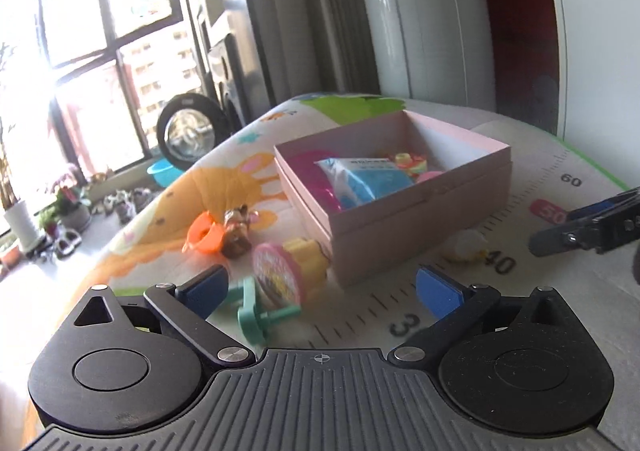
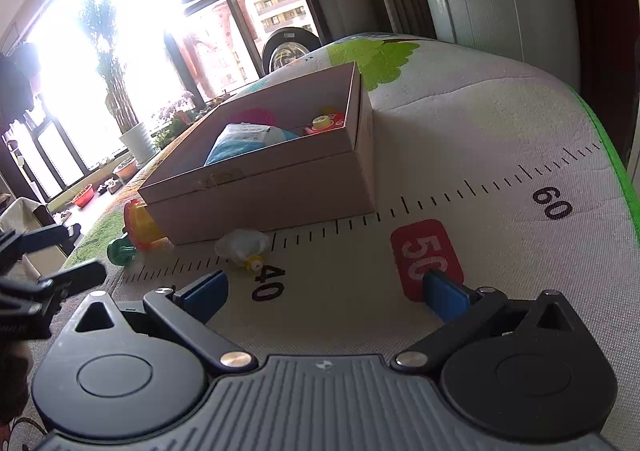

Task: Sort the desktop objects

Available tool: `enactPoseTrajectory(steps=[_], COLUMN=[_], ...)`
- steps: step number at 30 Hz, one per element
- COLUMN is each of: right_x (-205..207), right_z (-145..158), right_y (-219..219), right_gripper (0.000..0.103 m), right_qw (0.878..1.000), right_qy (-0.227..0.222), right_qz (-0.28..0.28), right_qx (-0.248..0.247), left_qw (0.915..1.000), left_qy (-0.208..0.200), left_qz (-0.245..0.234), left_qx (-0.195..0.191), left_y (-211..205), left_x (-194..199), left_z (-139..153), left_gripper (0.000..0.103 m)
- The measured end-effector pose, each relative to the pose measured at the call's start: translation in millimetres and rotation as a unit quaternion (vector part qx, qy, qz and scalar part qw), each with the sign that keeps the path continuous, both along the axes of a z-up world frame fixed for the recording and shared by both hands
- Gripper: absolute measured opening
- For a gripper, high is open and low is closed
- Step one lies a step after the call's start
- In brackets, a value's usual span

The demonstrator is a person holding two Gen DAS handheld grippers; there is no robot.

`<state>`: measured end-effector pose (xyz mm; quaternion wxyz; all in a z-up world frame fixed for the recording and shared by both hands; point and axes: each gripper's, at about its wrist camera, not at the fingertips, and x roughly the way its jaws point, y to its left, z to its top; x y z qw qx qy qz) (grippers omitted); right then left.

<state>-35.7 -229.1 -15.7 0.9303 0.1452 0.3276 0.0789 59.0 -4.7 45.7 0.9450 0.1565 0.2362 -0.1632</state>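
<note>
A pink open box [image 1: 420,219] sits on the printed mat and holds a blue packet [image 1: 368,177], a magenta item and small colourful toys. It also shows in the right wrist view [image 2: 264,187]. My left gripper [image 1: 320,291] is open and empty, just before a pink-and-yellow round toy [image 1: 286,273] and a green peg toy [image 1: 256,317]. An orange toy [image 1: 206,237] and a brown figurine [image 1: 238,229] lie further left. My right gripper [image 2: 324,293] is open and empty, low over the mat near a small white-and-yellow toy [image 2: 242,247].
The mat [image 2: 480,139] bears a ruler print with 40, 50 and 60. Its green edge [image 2: 616,167] runs at the right. A window, potted plants and a washing machine [image 1: 188,131] lie beyond the left side. The right gripper shows at the left wrist view's right edge [image 1: 588,229].
</note>
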Motion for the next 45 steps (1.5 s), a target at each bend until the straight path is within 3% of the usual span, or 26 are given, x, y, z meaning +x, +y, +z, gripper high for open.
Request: enactPoseTrajectory(steps=[4,8,15,18,21,22,24,26,30,33,35,38,40,43,45], right_x=[-0.5,-0.9,-0.5,-0.7,-0.2,-0.2,-0.3,-0.4,-0.3,0.9,2.2,4.0,-9.9,-25.5,-20.1], right_z=[0.1,0.0,0.1,0.0,-0.5,-0.6,-0.6,-0.8,-0.7,-0.1,0.5,7.6,29.9,63.2,71.0], right_y=[1.8,1.9,4.9,6.2,5.6,5.6,5.7,5.9,7.5,10.2,13.6,21.7,36.3,74.1,104.2], right_gripper=[0.103,0.103,0.103,0.103,0.103,0.103,0.103,0.103,0.103,0.103,0.103,0.103,0.103,0.103,0.101], right_qw=[1.000,1.000,1.000,1.000,1.000,1.000,1.000,1.000,1.000,0.999,0.999,0.994,0.991,0.980,0.972], right_qy=[0.000,-0.001,0.000,0.000,0.000,0.000,0.000,0.000,0.002,0.008,0.013,0.035,-0.004,-0.069,-0.079], right_qz=[0.000,0.000,-0.001,-0.001,-0.001,-0.001,-0.001,-0.001,0.000,0.004,0.013,0.055,0.083,0.136,0.176], right_qx=[-0.005,-0.003,-0.010,-0.013,-0.013,-0.013,-0.013,-0.013,-0.019,-0.031,-0.047,-0.088,-0.104,-0.130,-0.133], left_qw=[0.9991,0.9964,0.9881,0.9922,0.9936,0.9942,0.9942,0.9938,0.9952,0.9931,0.9934,0.9922,0.9895,0.9797,0.9731], left_qy=[0.015,0.057,0.075,0.054,0.061,0.071,0.093,0.104,0.082,0.076,0.064,0.048,0.045,0.049,0.051], left_qz=[-0.029,-0.063,-0.132,-0.111,-0.086,-0.073,-0.054,-0.038,0.015,0.031,0.050,0.104,0.129,0.180,0.203], left_qx=[0.028,0.008,-0.020,0.016,0.039,0.033,0.011,-0.013,-0.052,-0.084,-0.082,-0.049,-0.046,-0.075,-0.096], left_y=[-4.3,3.3,11.2,6.0,1.4,0.7,0.7,1.2,10.7,21.6,27.5,35.5,48.2,73.3,87.5], left_x=[45.7,72.7,41.2,21.2,19.9,22.6,26.3,23.9,2.0,-18.9,-30.9,-42.7,-48.9,-50.6,-50.4], left_z=[-9.6,-17.2,-14.1,-13.8,-19.9,-21.4,-22.0,-21.6,-12.1,-1.8,2.1,3.4,4.8,7.1,6.9], left_gripper=[0.103,0.103,0.102,0.102,0.102,0.101,0.087,0.083,0.094,0.095,0.097,0.100,0.102,0.103,0.103])
